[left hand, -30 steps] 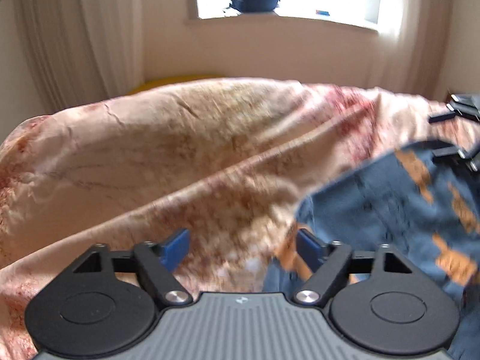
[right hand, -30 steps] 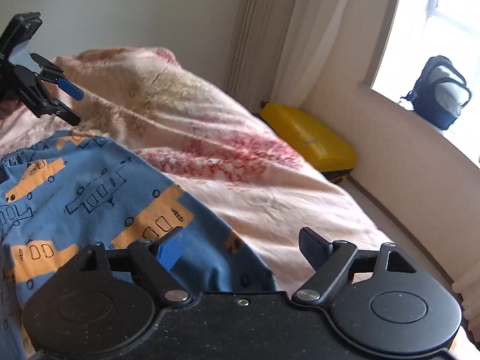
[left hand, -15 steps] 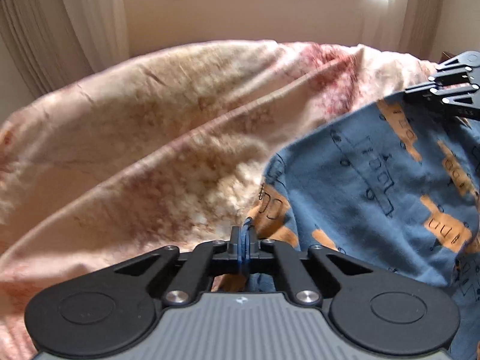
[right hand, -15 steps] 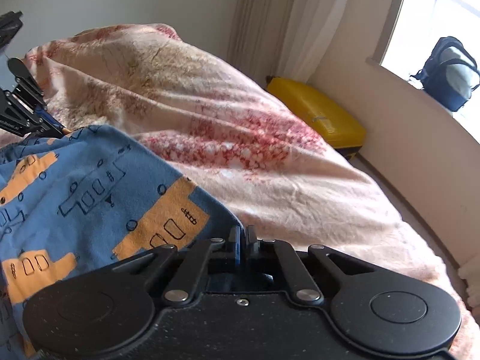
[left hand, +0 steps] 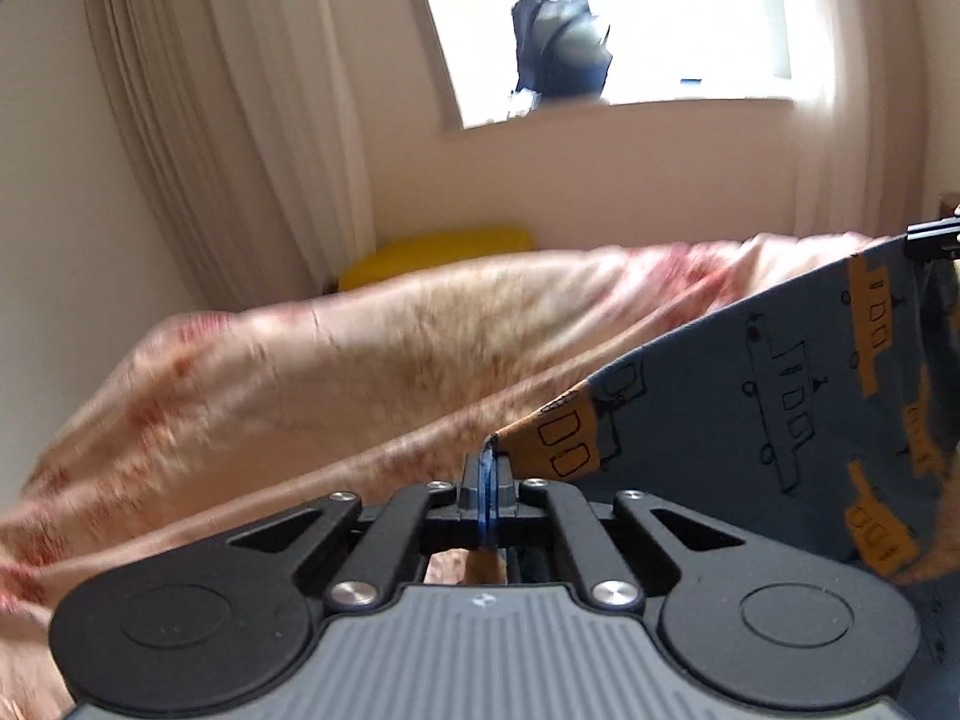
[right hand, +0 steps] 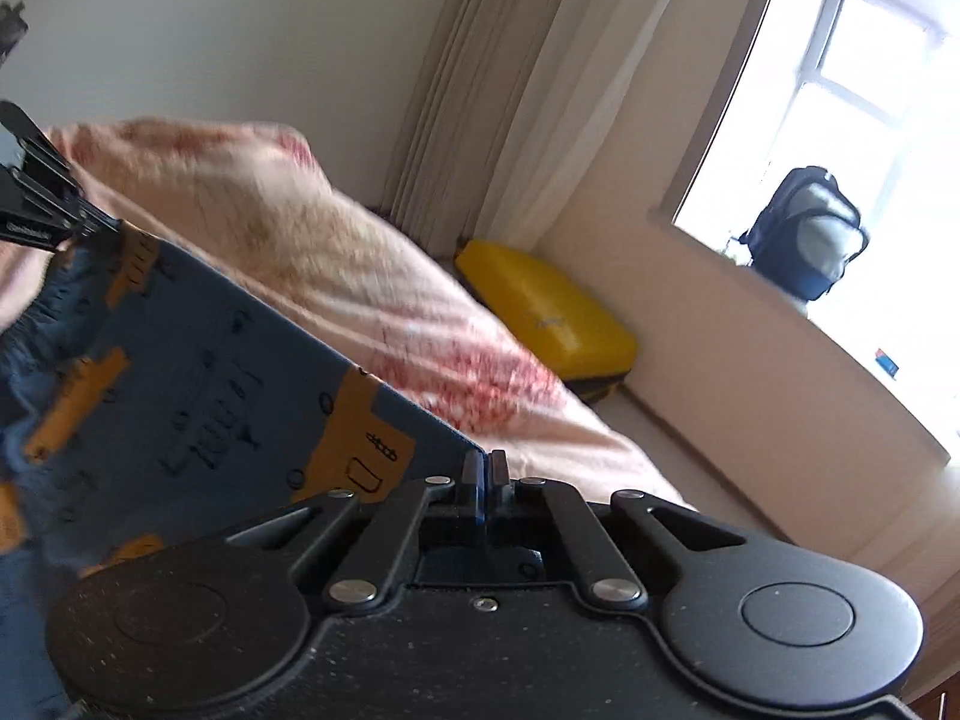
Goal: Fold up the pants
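Pink-and-cream mottled bedspread (left hand: 336,372) fills the lower field of both wrist views, rumpled, with a yellow hard-shell case (right hand: 546,312) on the floor past its far edge under the pale curtains. Above the bedspread hang the blue cotton pants printed with orange vehicle shapes (left hand: 780,408) — a taut sheet stretched between my two tools, its upper edge running as a straight line from one gripper across to the other. That line is the long axis I care about: from the left gripper (left hand: 487,474) the cloth runs off right and away; from the right gripper (right hand: 483,474) it runs off left and away, with the rest of the fabric drooping below the edge toward the bed. Neither hand looks nearer the bulk of the cloth; each has one end of the same edge. I judge the coming fold depends on keeping that edge level and carrying it over the hanging part. Jaws: left is clenched tight on a corner of the pants, fabric pinched between the blue pads (left hand: 480,480); right likewise clamped on its corner — no gap visible in either.
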Motion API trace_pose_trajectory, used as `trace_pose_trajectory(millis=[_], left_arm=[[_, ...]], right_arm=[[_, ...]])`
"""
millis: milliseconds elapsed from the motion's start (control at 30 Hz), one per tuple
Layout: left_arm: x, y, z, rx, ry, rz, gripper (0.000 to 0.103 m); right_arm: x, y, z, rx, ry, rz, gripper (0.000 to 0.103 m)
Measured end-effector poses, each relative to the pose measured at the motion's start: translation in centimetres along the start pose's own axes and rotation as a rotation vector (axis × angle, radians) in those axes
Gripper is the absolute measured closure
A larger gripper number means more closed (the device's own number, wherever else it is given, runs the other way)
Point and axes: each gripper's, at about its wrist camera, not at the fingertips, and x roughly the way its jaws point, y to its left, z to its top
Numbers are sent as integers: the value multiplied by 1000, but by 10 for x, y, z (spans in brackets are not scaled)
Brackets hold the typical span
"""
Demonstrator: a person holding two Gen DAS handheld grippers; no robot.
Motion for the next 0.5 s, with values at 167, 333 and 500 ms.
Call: trace_pose_trajectory(millis=[167, 333, 500], left_arm=[[-67, -19, -26, 209, -159, -1, 102], [-109, -47, -69, 480, -231, 19, 102], [-117, -66, -114, 595, -199, -12, 102]], right_arm=[[-89, 24, -26, -43, -96, -9, 103], [-160, 74, -71, -121, -140, 1, 103], [-197, 116, -117, -118, -115, 69, 103]])
